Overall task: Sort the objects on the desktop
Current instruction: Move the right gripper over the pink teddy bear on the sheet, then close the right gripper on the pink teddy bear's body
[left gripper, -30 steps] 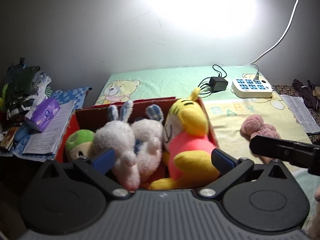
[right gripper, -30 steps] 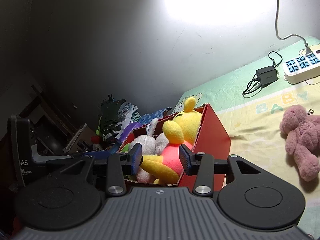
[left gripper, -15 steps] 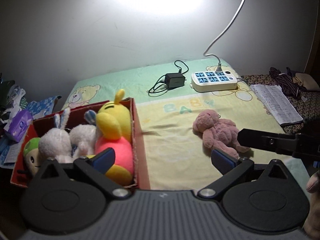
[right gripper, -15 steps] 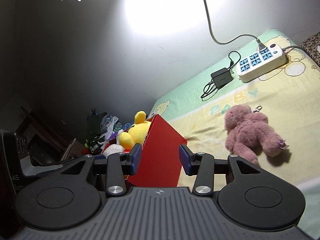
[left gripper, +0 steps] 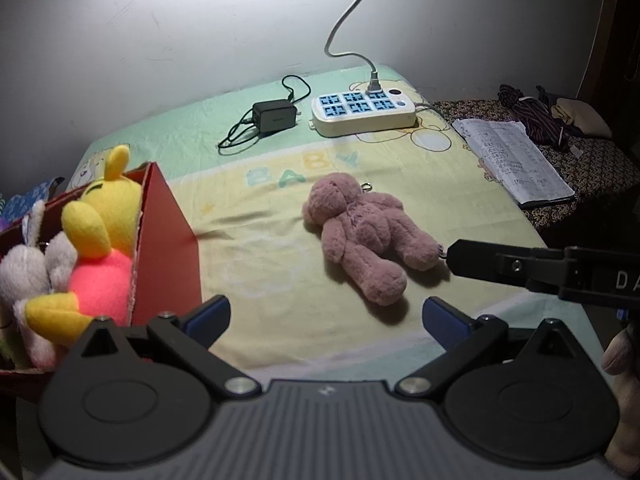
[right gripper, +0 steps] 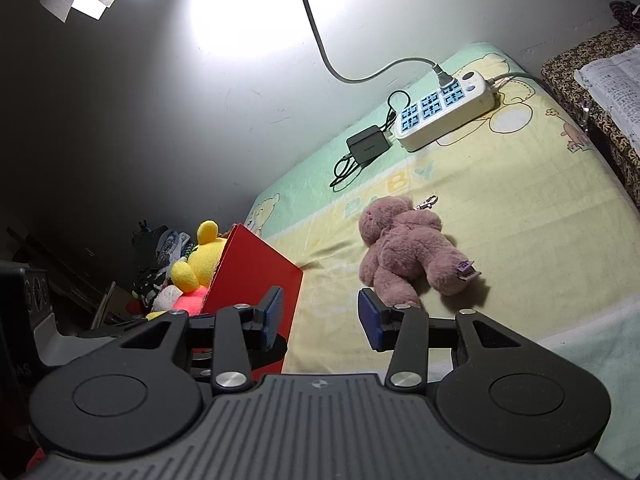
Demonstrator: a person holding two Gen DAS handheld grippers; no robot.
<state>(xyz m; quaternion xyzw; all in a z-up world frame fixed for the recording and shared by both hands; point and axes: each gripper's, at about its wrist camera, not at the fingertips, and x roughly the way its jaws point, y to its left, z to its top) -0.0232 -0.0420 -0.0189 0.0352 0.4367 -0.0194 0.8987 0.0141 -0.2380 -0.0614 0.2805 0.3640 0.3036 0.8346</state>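
Both views have been swung off the red box [left gripper: 168,240] and onto the pink bear [left gripper: 362,232] in the last second, so the box is now pushed off to the left edge. Bear's laid flat on the baby-print sheet [left gripper: 280,280] to the right of the box, well apart from it, long axis running diagonal with head toward the power strip [left gripper: 362,110] and legs back toward the grippers. Left gripper [left gripper: 326,318] is spread wide and empty with the bear straight ahead, right gripper [right gripper: 318,318] is only partly spread, also empty, bear ahead and slightly right with a leg just past its right pad, so probably the right 1 is nearer.

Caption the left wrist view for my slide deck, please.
Open left gripper faces a pink bear lying on the sheet, red box of plush toys at left.
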